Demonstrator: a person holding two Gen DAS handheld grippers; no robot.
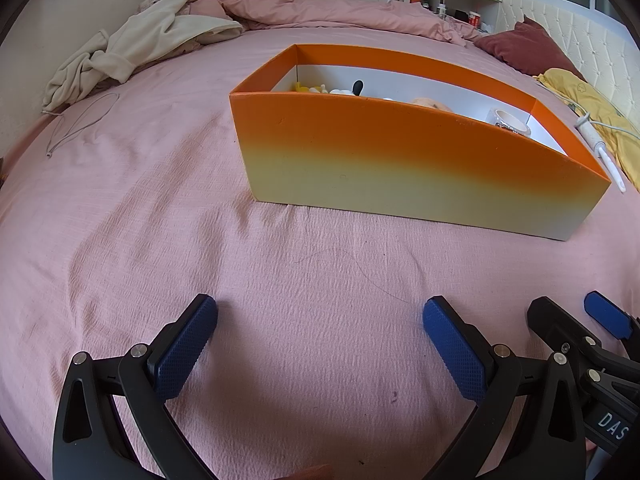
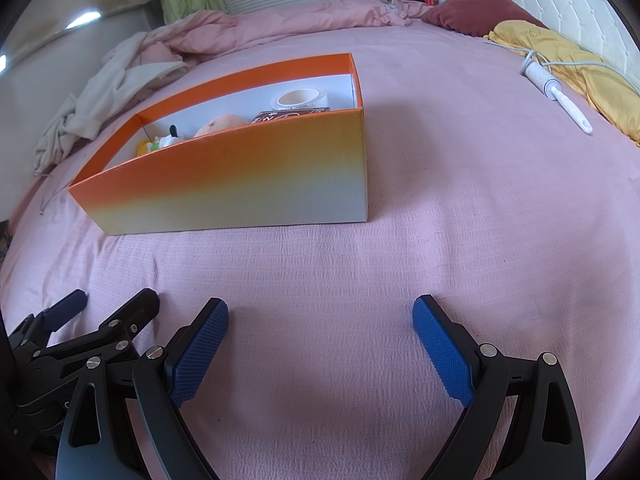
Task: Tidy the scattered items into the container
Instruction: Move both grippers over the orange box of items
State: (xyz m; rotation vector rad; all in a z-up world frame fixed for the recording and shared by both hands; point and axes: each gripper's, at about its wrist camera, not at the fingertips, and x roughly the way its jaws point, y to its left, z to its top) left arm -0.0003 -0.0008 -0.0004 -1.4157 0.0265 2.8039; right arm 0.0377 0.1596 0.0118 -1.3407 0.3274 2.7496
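The orange box (image 1: 400, 160) sits on the pink bedsheet (image 1: 160, 240), its wall fading from orange at the rim to pale cream at the base. From the left gripper (image 1: 320, 340) the box lies ahead at about one o'clock, well apart from the blue pads (image 1: 184, 344). From the right gripper (image 2: 320, 344) it lies at about eleven o'clock, likewise well apart.

Both grippers hang over bare sheet with jaws spread wide and nothing between them. They are just beside each other.

Inside the box, at its right end, is a roll of clear tape (image 2: 300, 99), with a dark brown packet (image 2: 288, 115) in front of it. Toward the middle lies a round peach-coloured soft thing (image 2: 222, 124), and at the left end a small white, black and yellow toy (image 2: 162, 140).

Outside the box, a white handled device with a cord (image 2: 556, 92) lies on the sheet at two o'clock from the right gripper, near a yellow cloth (image 2: 560, 52).
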